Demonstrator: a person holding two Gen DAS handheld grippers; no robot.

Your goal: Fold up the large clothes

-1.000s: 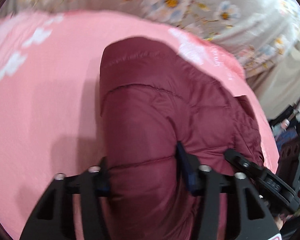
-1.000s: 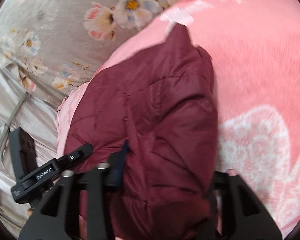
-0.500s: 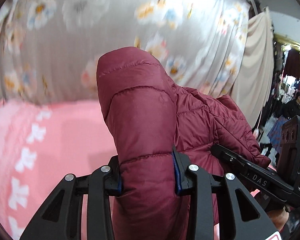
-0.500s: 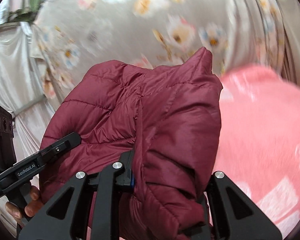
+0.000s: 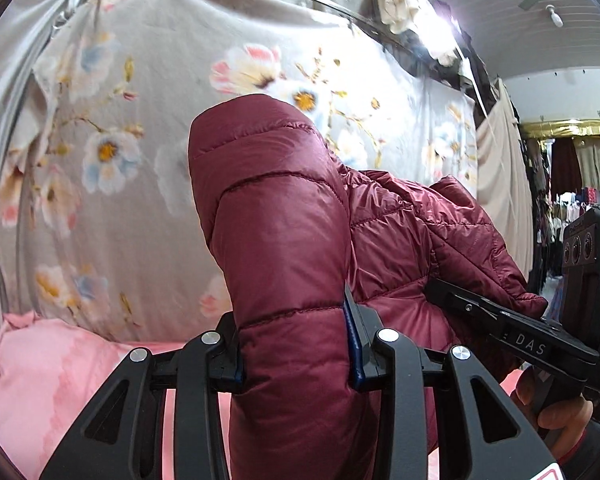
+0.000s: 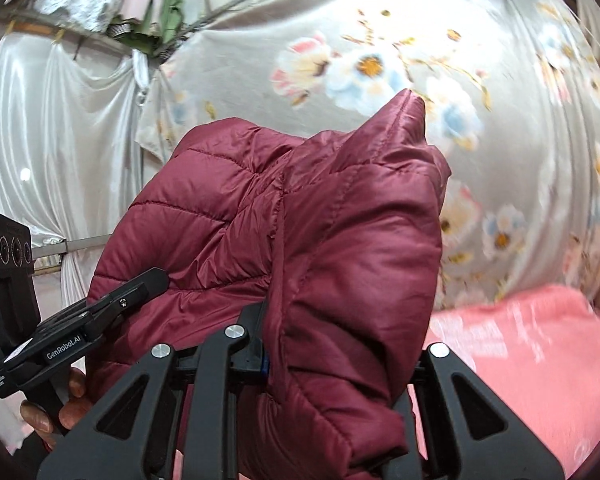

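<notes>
The maroon quilted puffer jacket [image 5: 292, 240] is up in the air, held w/ both grippers, in front of the grey floral sheet [image 5: 148, 128] that hangs as a backdrop. L gripper [image 5: 296, 356]: fingers [image 5: 354, 344] have just been closing, now narrowly parted & pressing both sides of a thick padded fold of the jacket, which bulges above and below the blue pads. From that fold the rest of the jacket bunches off to the right, toward the R gripper's black body marked "DAS", which a hand [image 5: 560, 412] holds by its handle at the lower right edge. In the right wrist view the R gripper [image 6: 340, 356] shows one blue-edged finger [image 6: 260, 354] pressed against the jacket's left side; the other finger is hidden under the fabric draped over it, fingers have just been closing too, gap small, jacket pinched in it. A pointed corner of the jacket [image 6: 412, 100] sticks up against the floral sheet. Left of the jacket there, the L gripper's body marked "GenRobot.AI" is held by a hand [image 6: 60, 404]. A pink blanket [image 6: 520, 352] lies below the jacket, at the foot of the floral sheet; jacket looks clear of it. White satin drape [image 6: 60, 140] left of the floral sheet. Hanging clothes [image 5: 580, 200] show far right of the jacket in the left wrist view.
</notes>
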